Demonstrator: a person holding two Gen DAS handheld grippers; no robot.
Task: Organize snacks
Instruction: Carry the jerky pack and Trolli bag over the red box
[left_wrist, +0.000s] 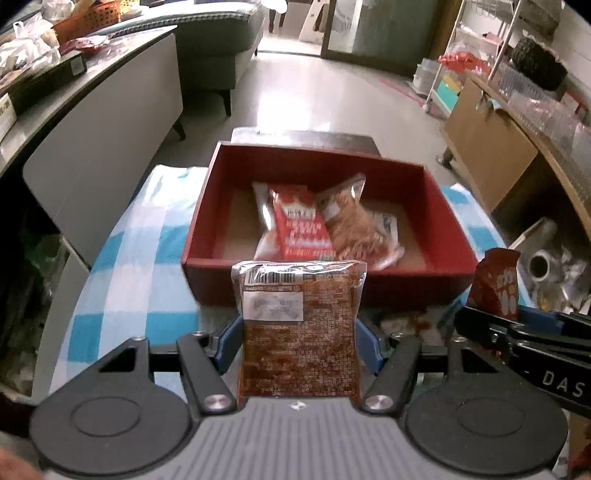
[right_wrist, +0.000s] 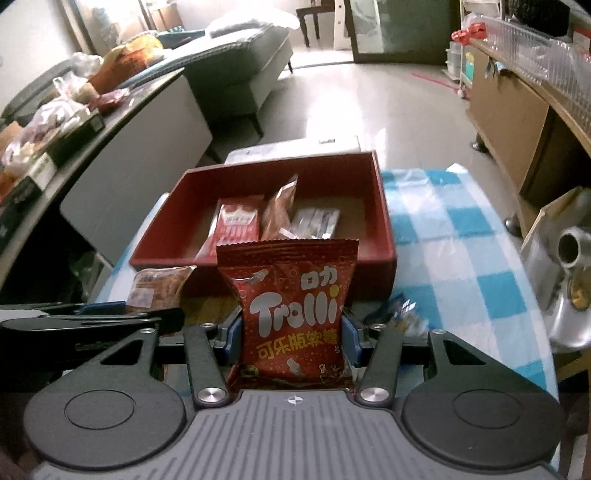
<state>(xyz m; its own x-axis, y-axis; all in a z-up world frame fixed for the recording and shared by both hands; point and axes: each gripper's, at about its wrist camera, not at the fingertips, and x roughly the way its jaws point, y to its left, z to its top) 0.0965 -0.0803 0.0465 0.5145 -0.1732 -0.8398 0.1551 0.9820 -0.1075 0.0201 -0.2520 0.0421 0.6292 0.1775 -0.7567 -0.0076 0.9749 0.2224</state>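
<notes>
A brown snack packet (left_wrist: 299, 328) is being gripped by the left hand-held gripper (left_wrist: 297, 341), a Trolli bag (right_wrist: 293, 314) by the right hand-held gripper (right_wrist: 291, 332), both before the red box (left_wrist: 436, 192); packets are being pinched by their sides and could slip or catch the near wall.

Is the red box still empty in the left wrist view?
No. The red box already holds several snack packets, including a red-and-white packet and an orange packet lying side by side.
</notes>
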